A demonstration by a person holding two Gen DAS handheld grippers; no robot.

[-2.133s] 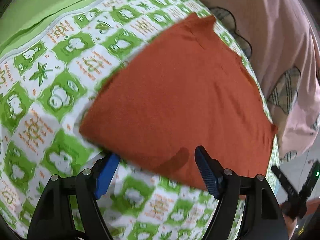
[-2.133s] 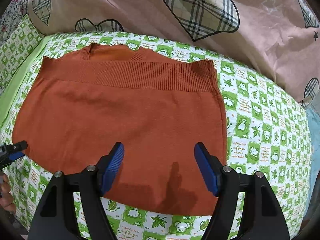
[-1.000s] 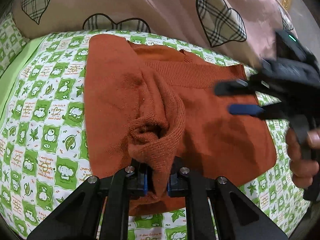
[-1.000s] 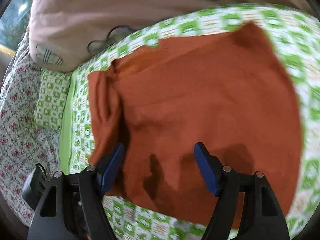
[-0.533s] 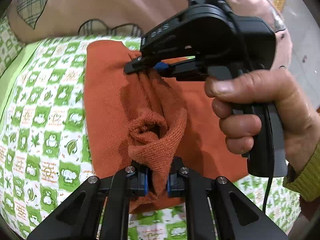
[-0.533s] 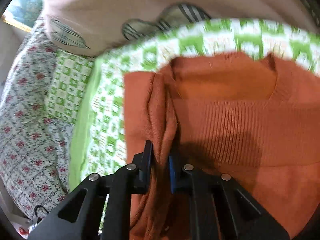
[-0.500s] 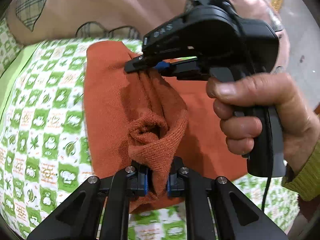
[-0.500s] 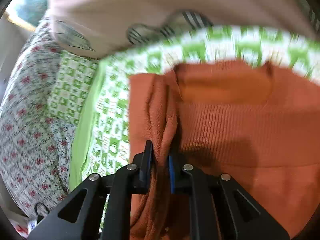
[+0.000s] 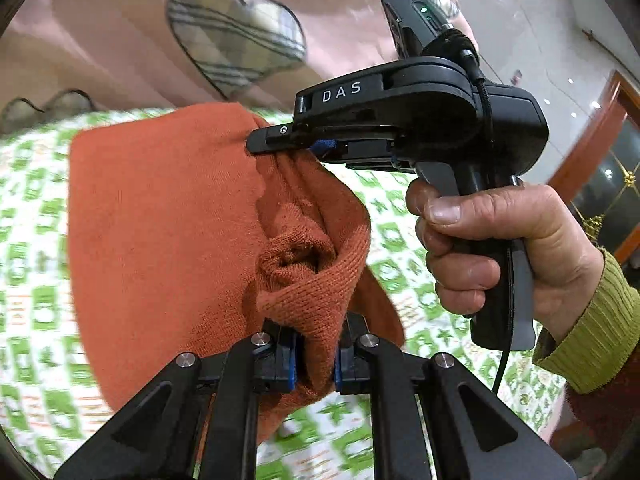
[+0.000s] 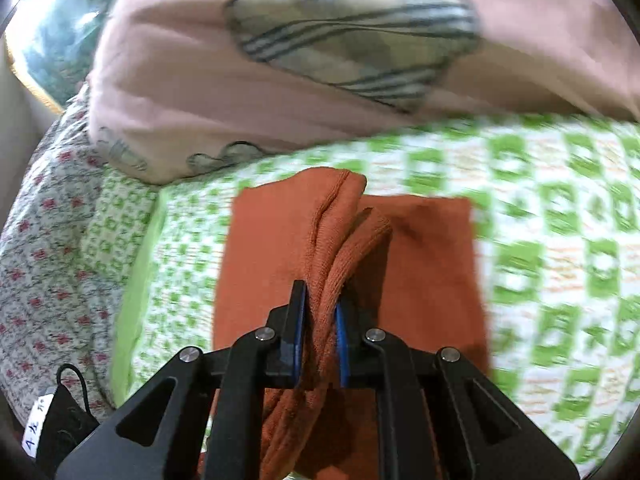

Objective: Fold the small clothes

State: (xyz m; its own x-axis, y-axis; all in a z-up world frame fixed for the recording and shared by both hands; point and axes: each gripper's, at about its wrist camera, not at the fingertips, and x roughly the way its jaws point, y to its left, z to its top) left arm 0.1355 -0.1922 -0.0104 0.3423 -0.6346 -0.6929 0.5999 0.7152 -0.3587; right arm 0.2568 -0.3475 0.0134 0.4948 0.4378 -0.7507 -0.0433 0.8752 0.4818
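Note:
An orange knit sweater [image 9: 160,220] lies partly folded on the green-and-white printed bedspread [image 9: 36,300]. My left gripper [image 9: 314,356] is shut on a bunched ribbed edge of the sweater and holds it up. My right gripper [image 10: 320,328] is shut on another bunched edge of the same sweater [image 10: 424,272]. In the left wrist view the right gripper [image 9: 288,146] shows from the side, held in a hand, pinching the cloth farther away. The lifted edge is carried over the flat part of the sweater.
A pink quilt with plaid hearts [image 9: 224,36] lies along the far side of the bed, also in the right wrist view [image 10: 320,60]. A floral sheet [image 10: 40,272] and a small green patterned pillow [image 10: 116,232] lie at the left. The room floor [image 9: 560,60] shows at the right.
Both grippers, shut on the sweater's edge, have lifted it and carried it sideways across the garment. The sweater now looks narrower, with bare bedspread showing at its right.

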